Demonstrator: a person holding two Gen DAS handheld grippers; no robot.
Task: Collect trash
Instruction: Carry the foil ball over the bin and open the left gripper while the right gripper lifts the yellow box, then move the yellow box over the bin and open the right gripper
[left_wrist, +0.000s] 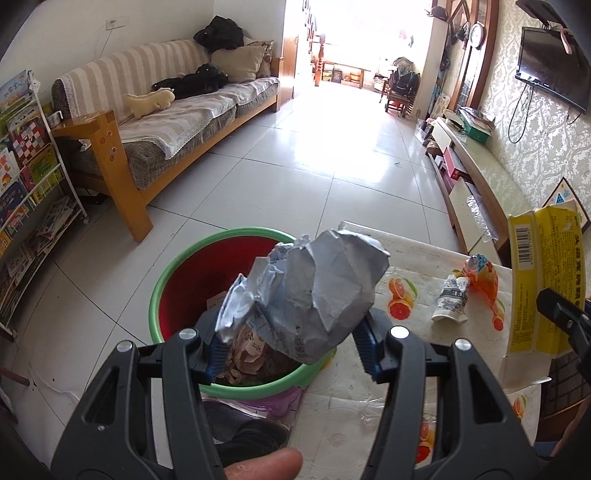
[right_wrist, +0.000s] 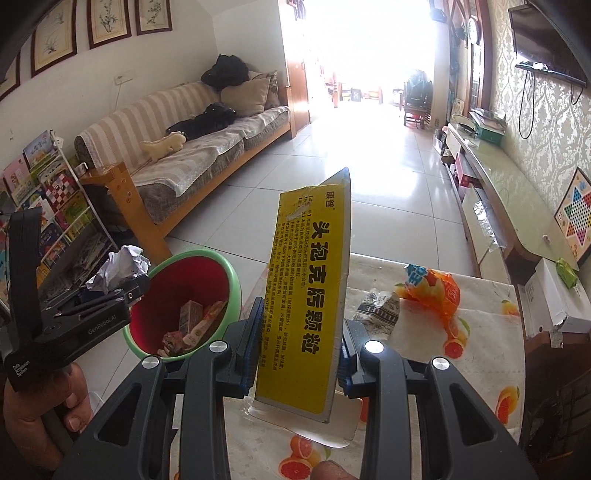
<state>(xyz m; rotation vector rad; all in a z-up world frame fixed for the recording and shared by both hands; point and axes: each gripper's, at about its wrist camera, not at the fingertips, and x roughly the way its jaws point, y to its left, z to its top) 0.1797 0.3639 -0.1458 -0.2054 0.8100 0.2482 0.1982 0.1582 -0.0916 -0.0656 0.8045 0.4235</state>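
Observation:
My left gripper (left_wrist: 291, 345) is shut on a crumpled ball of grey-white paper (left_wrist: 317, 291), held above the rim of a red bin with a green rim (left_wrist: 166, 273) that has wrappers inside. The right wrist view shows the same bin (right_wrist: 229, 280) left of the table, with the left gripper (right_wrist: 122, 291) and its paper ball (right_wrist: 122, 269) over its near-left edge. My right gripper (right_wrist: 301, 354) is shut on a flattened yellow carton (right_wrist: 310, 306), held upright over the table; the carton (left_wrist: 539, 280) also appears in the left view.
On the fruit-print tablecloth (right_wrist: 480, 332) lie an orange snack wrapper (right_wrist: 439, 291) and a crushed black-and-white paper cup (right_wrist: 380, 310). A sofa (left_wrist: 166, 122) and a bookshelf (left_wrist: 29, 177) stand left, a TV cabinet (left_wrist: 480, 166) right. A purple bag (left_wrist: 273, 402) hangs under the bin.

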